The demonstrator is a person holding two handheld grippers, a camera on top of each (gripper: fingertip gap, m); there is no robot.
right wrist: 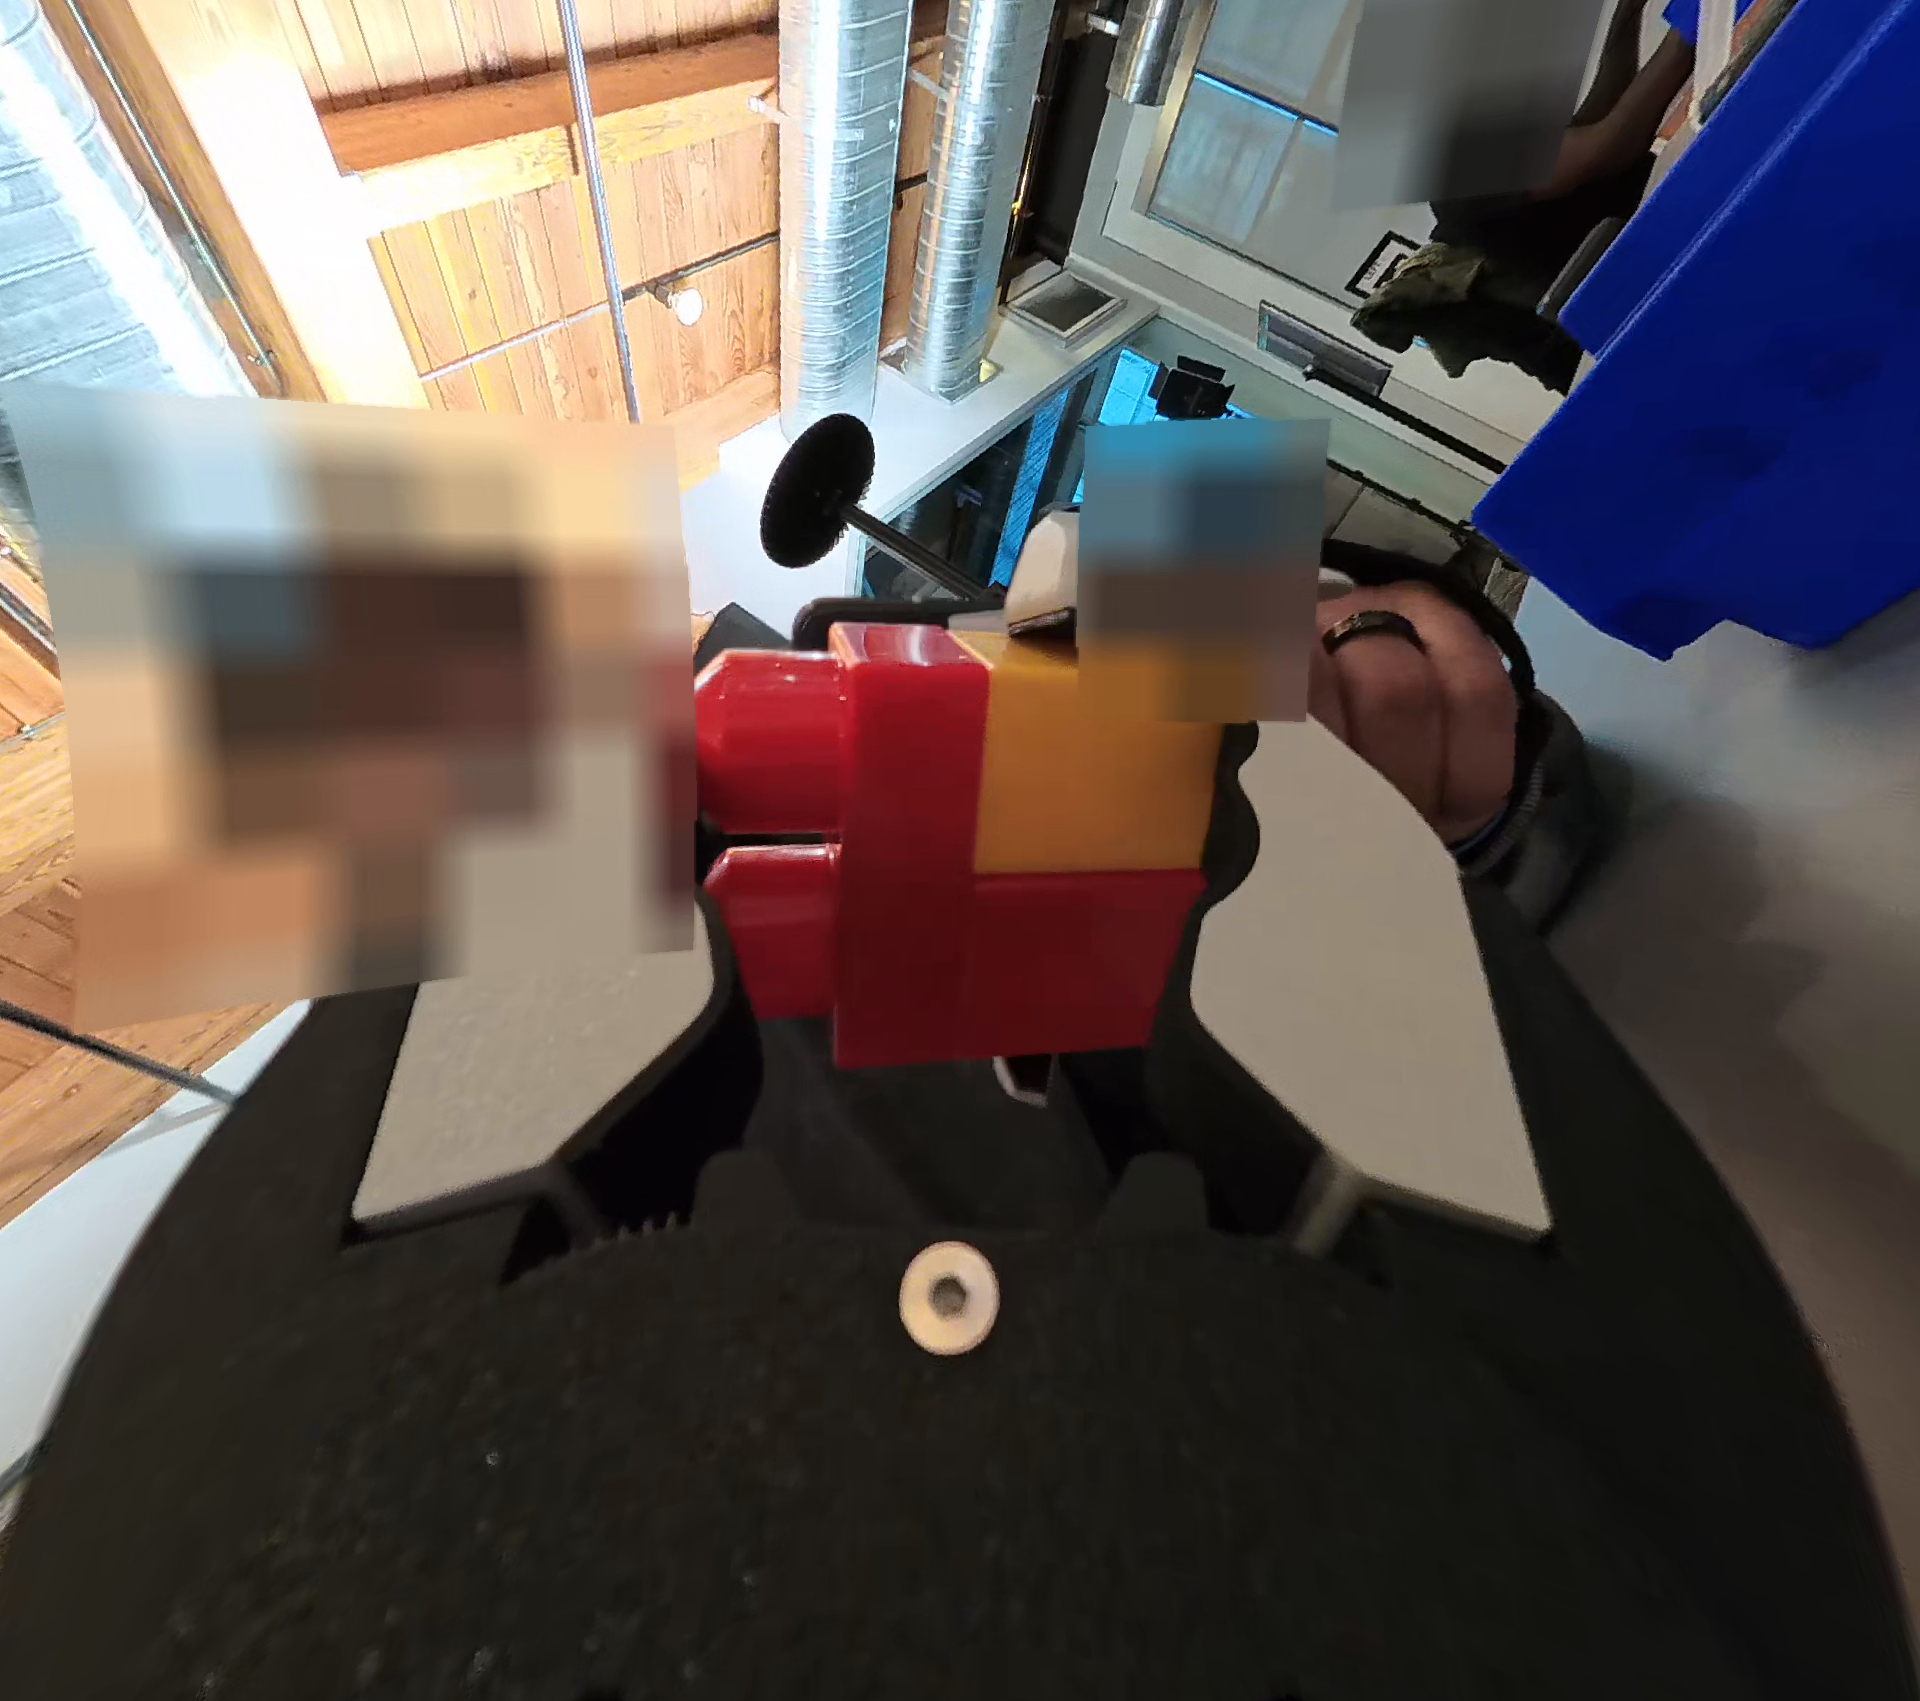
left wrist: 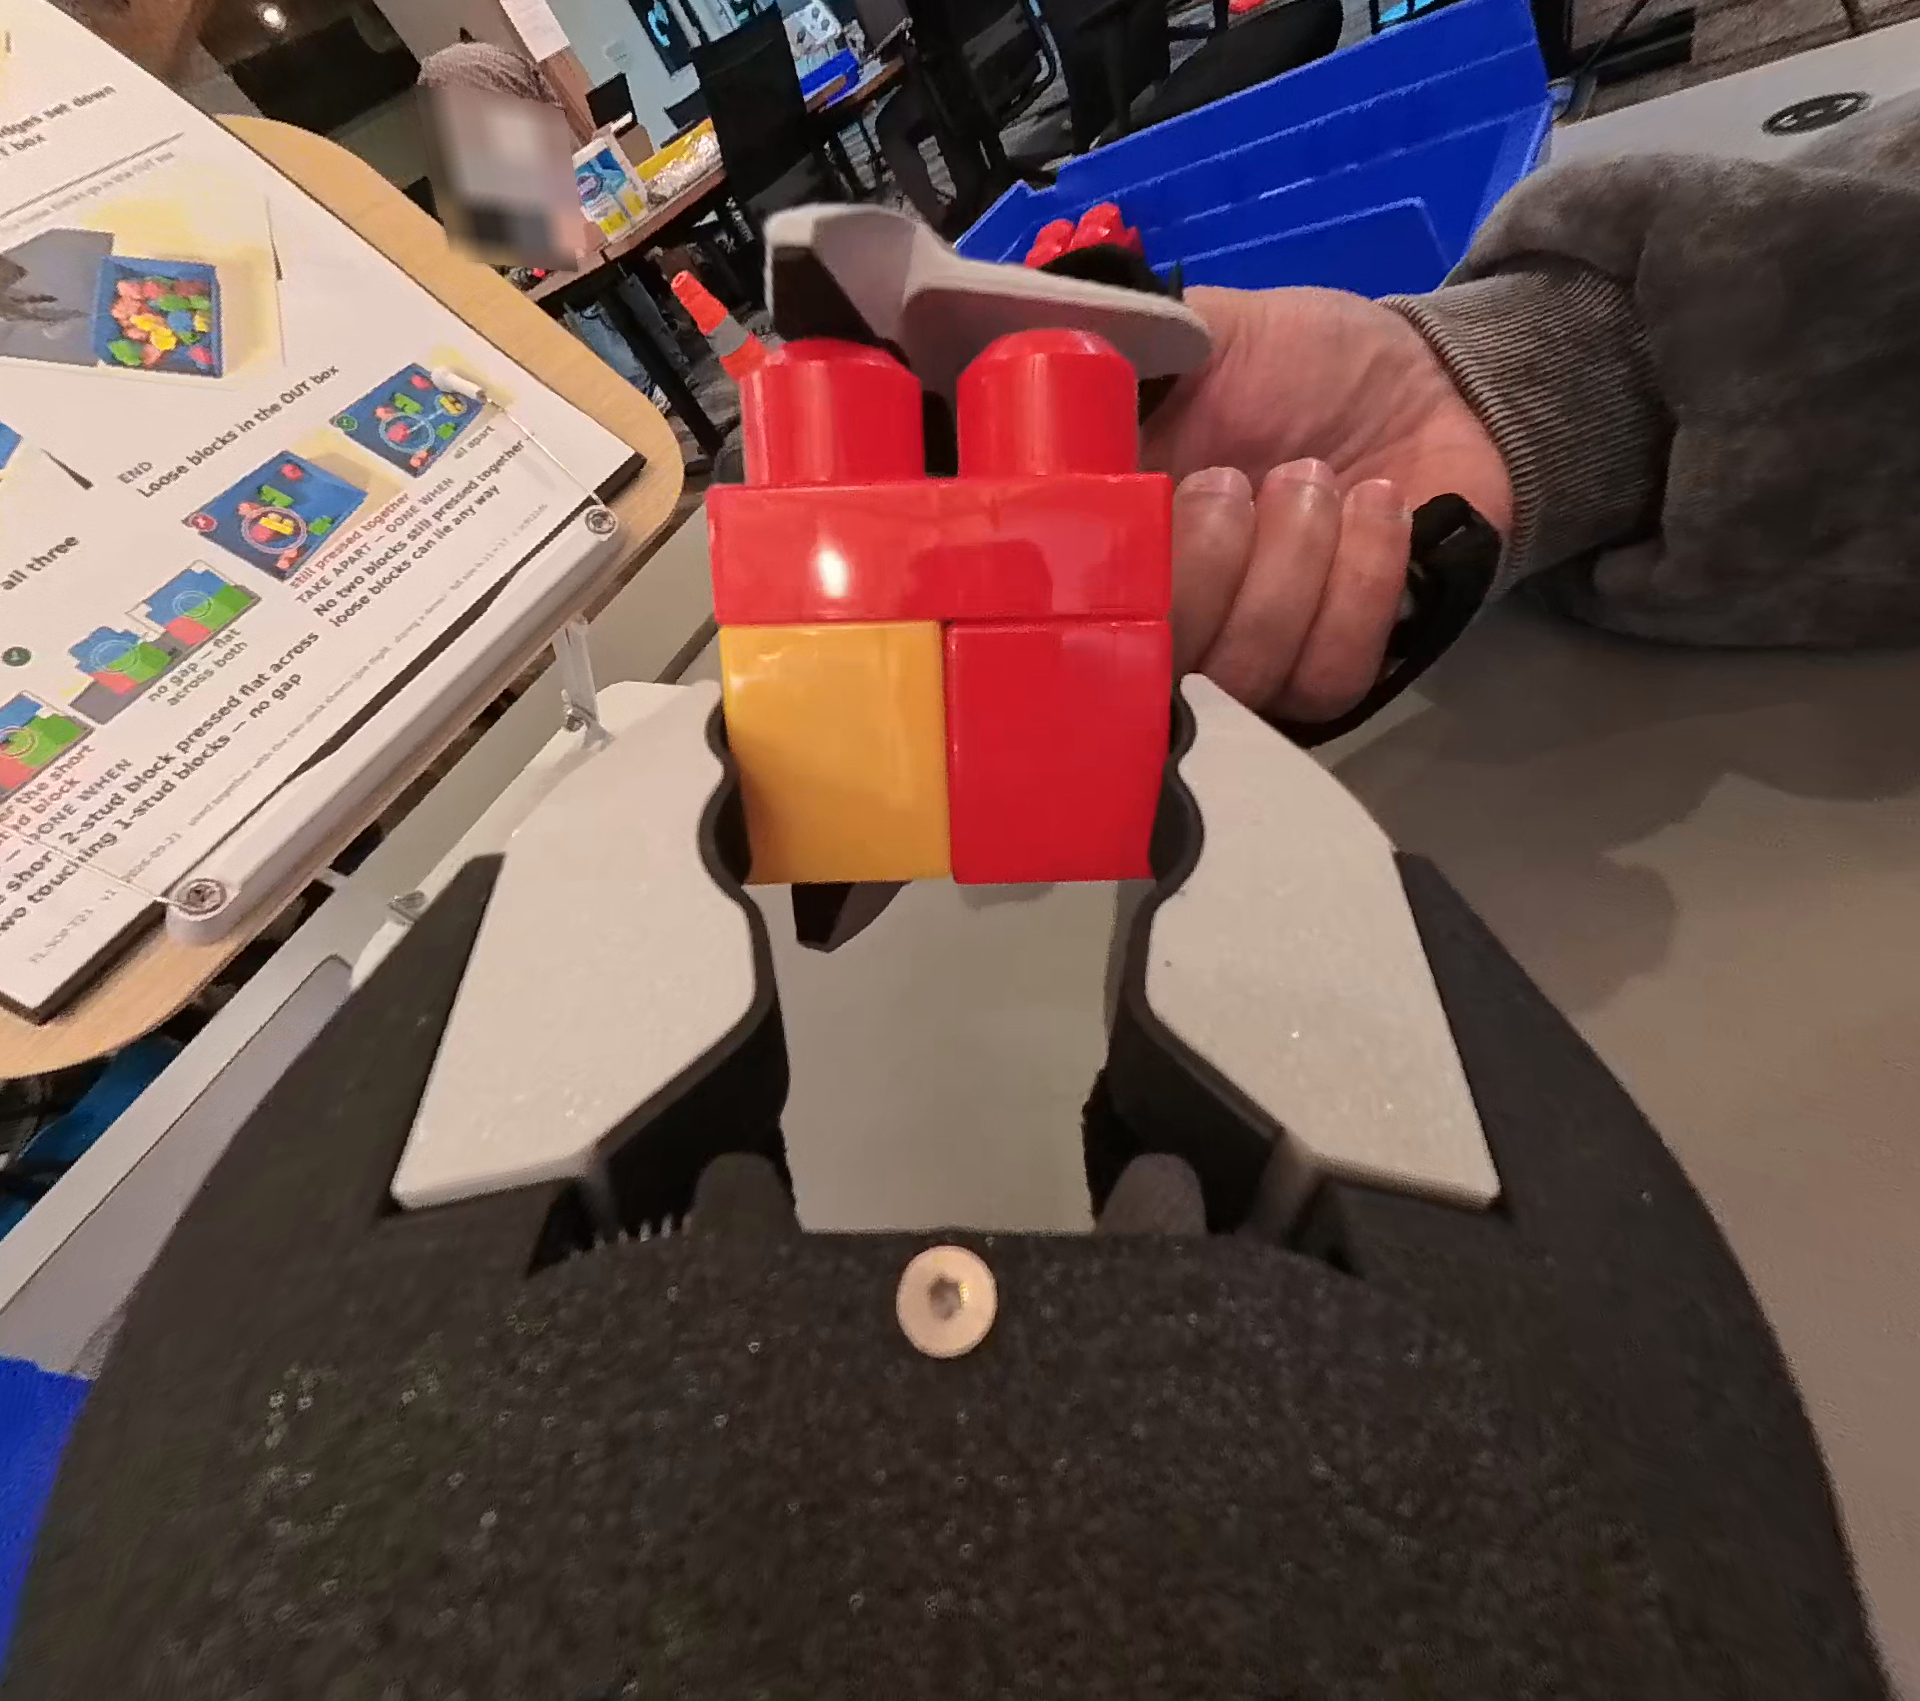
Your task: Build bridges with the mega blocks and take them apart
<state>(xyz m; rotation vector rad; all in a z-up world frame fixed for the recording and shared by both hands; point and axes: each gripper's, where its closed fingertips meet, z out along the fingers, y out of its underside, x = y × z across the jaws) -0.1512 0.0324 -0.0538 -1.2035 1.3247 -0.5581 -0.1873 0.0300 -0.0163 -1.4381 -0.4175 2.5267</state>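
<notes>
Grey tabletop (left wrist: 1662, 924) below; open workshop behind, blue bin (left wrist: 1351, 155) well back, instruction board (left wrist: 260, 508) on a stand to the left.

Bridge held off the table: red two-stud block (left wrist: 940, 550) pressed across yellow block (left wrist: 836, 752) and red single block (left wrist: 1055, 747), no gap showing.

Left gripper (left wrist: 951, 778) clamped on the two lower blocks, one jaw per outer face. Right gripper (right wrist: 966, 882) closed across the same assembly from the other side, grey fingertip (left wrist: 997, 301) showing beyond the studs.

Likely step: take-apart. Best done with firm hold on the base pair, top block peeled by tilting rather than straight pull, both over the table in case a block drops.

Unclear: exact right jaw contact faces; far side of bridge; bin contents mostly hidden; mosaic patches over much of the right view.
</notes>
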